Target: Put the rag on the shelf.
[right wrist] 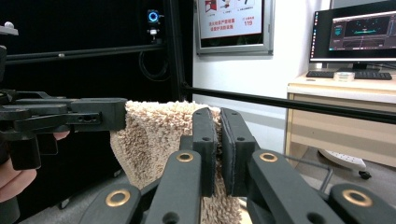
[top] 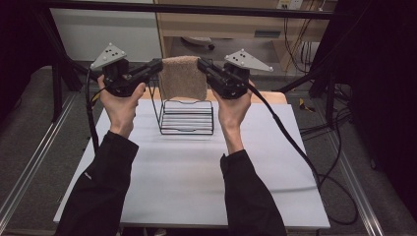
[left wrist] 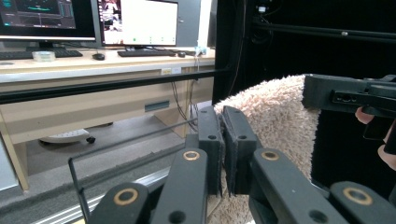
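Both forearms reach in, left tongs (top: pixel 158 65) and right tongs (top: pixel 200 64) each pinched tight on a top corner of the towel (top: pixel 183 77), held above the rack (top: pixel 187 117) near the worktop's (top: pixel 196 182) far edge; next is probably lowering it evenly over the rack.

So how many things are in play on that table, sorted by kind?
Grippers: 2, left and right, each shut on a top corner of the towel
Towel: 1, beige, held up above the rack
Wire rack: 1, black, on the table
Total: 4
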`<state>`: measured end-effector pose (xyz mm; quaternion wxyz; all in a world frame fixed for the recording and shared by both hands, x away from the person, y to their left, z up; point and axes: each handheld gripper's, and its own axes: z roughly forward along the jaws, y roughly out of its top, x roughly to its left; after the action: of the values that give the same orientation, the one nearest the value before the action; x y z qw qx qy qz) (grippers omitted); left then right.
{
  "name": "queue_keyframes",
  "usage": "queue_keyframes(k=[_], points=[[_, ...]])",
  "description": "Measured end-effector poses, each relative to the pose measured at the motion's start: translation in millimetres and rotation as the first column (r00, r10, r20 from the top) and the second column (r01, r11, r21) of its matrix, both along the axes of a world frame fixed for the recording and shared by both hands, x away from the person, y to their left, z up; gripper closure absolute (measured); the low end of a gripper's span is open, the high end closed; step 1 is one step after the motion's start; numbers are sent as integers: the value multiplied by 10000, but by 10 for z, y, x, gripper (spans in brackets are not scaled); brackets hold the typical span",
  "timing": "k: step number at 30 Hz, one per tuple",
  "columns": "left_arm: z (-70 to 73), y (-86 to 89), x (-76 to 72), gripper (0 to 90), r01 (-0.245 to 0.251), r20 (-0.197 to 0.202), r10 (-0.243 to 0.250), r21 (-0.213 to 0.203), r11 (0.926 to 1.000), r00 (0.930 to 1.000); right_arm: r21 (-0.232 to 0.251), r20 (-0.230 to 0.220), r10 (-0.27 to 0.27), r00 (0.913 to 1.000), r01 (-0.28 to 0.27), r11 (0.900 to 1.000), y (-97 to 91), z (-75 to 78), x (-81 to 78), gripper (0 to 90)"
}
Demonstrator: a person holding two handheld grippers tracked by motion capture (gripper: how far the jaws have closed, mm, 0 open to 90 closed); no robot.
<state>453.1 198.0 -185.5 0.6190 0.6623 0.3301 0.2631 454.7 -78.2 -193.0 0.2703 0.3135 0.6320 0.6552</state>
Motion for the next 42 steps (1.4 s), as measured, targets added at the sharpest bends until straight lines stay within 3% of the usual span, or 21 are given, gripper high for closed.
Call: queue_keyframes(k=[10, 15, 24, 42], points=[[149, 13, 142, 862, -165, 111, 162, 267, 9995, 9998, 105, 49, -75, 10000, 74, 9999, 50, 97, 168, 855], [219, 3, 212, 862, -96, 94, 96, 18, 10000, 9999, 160, 144, -101, 9998, 98, 9998, 37, 169, 240, 855], [358, -46, 285, 861, -254, 326, 245, 269, 9993, 9992, 248, 252, -129, 9996, 122, 9996, 10, 264, 358, 855], [246, -71, 591, 861, -418, 251, 408, 408, 9983, 9989, -261, 158, -542, 9984, 546, 9982, 50, 223, 627, 854]])
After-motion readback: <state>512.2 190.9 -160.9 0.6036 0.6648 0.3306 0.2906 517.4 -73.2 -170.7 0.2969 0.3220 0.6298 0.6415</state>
